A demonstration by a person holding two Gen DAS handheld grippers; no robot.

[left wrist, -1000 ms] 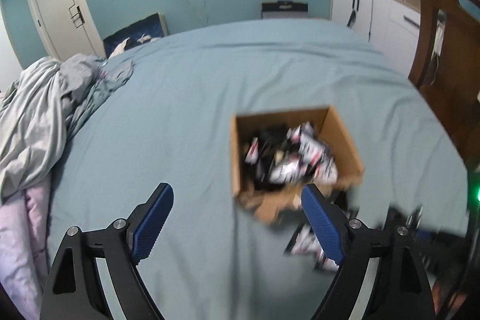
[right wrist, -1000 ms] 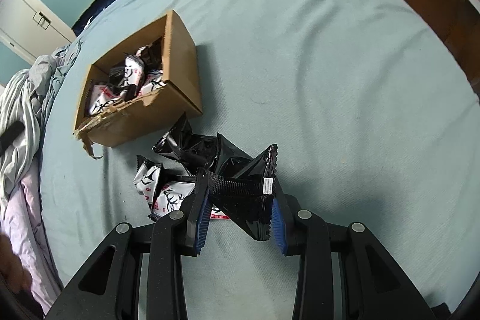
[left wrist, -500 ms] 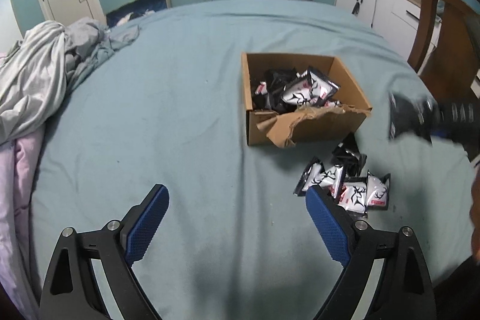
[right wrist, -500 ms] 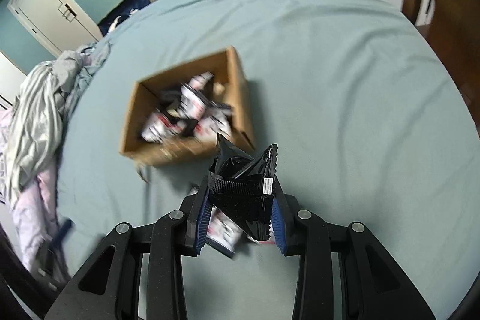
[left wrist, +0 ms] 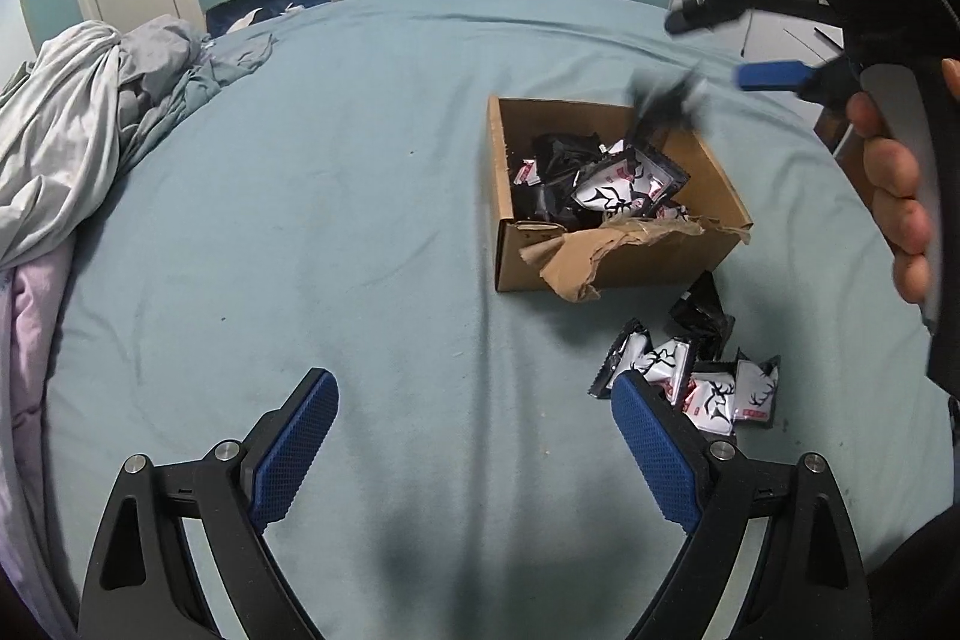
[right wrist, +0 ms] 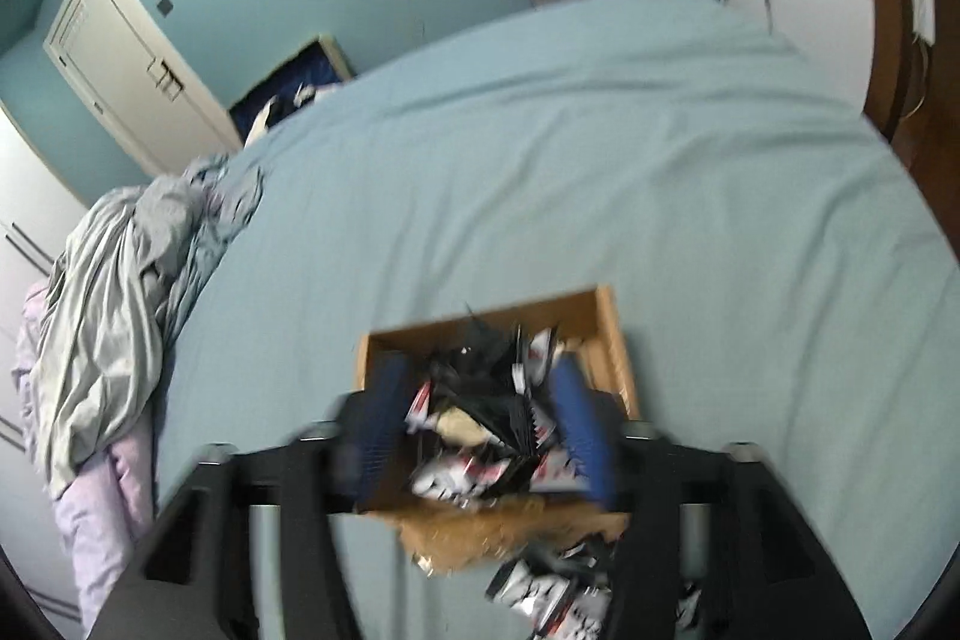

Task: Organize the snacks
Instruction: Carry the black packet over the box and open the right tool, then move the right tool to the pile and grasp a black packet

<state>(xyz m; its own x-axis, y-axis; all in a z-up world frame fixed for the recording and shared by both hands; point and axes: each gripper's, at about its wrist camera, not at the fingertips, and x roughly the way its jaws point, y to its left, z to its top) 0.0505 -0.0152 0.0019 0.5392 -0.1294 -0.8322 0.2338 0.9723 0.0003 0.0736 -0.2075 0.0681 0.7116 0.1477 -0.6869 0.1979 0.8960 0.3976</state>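
Snacks first, since that's the job: they sit on a big teal bed (left wrist: 360,160), a rumpled grey blanket (left wrist: 78,129) heaped at its left edge. Next down, the cardboard box (left wrist: 624,262) with a torn front flap, already packed with black and white snack packets (left wrist: 618,187). Right gripper (right wrist: 486,418) hangs over the box, jaws spreading apart, and a blurry black packet (left wrist: 666,96) is in the air above the far rim, pads clear of it. Left gripper (left wrist: 474,436) hovers wide, gripping nothing. A loose pile of packets (left wrist: 708,382) lies just in front of the box, near its right finger.
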